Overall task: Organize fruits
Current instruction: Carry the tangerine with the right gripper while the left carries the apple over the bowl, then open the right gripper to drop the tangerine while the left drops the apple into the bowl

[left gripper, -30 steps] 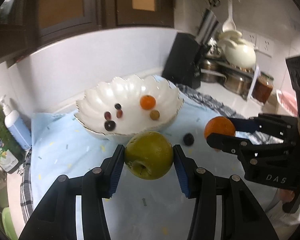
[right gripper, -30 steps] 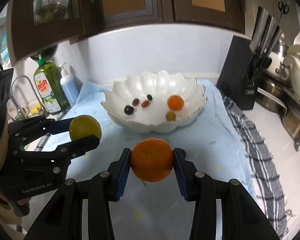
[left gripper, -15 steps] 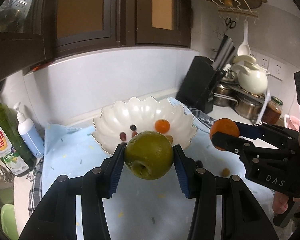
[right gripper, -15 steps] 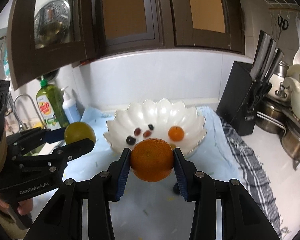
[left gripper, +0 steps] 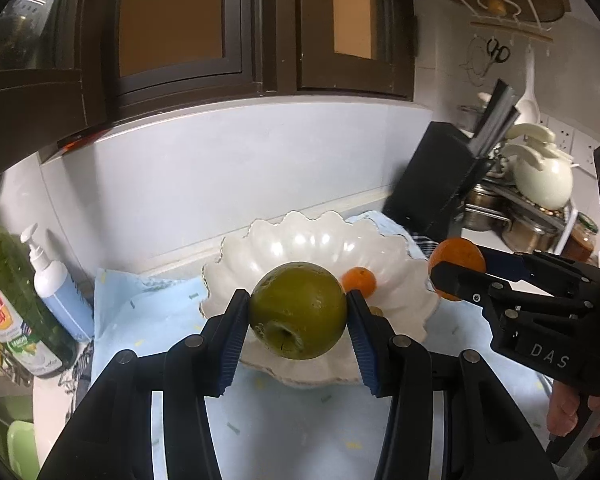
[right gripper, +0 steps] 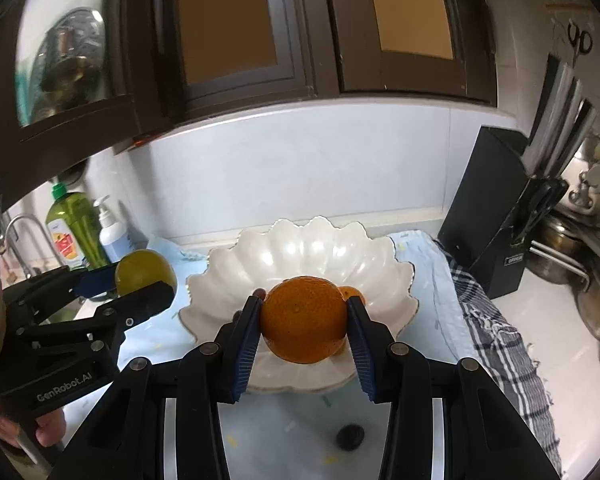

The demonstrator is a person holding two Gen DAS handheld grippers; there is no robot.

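Left gripper [left gripper: 298, 318] is clamped on a green apple [left gripper: 298, 316], blue pads pressed to both flanks, stem hollow facing the camera; the fruit is carried clear of the table, in front of the white scalloped bowl [left gripper: 324, 236]. Right gripper [right gripper: 304, 320] is likewise closed on a large orange [right gripper: 303, 319], held in the air on the near side of the same bowl; the left wrist view shows that gripper and its orange level with the bowl's right rim. The bowl stands on a pale blue cloth [right gripper: 424, 260] spread over the table; a small orange fruit [left gripper: 358, 280] lies inside it, and the other contents are hidden behind the held fruit. One small dark fruit [right gripper: 350, 436] lies on the cloth short of the bowl, below the right gripper, not yet collected.

Step in hand, by my judgement: transport of two fruits toward the bowl, both grips secure, neither fruit yet over the basin.

Next move calls for: advancing each gripper past the near rim; lowering until the fruit is close to the bowl floor; then widening the jaws. Both fruits are round and liable to roll, so a low release is advised; the two grippers sit near each other and should enter on separate sides; the fruit already inside should not be struck.
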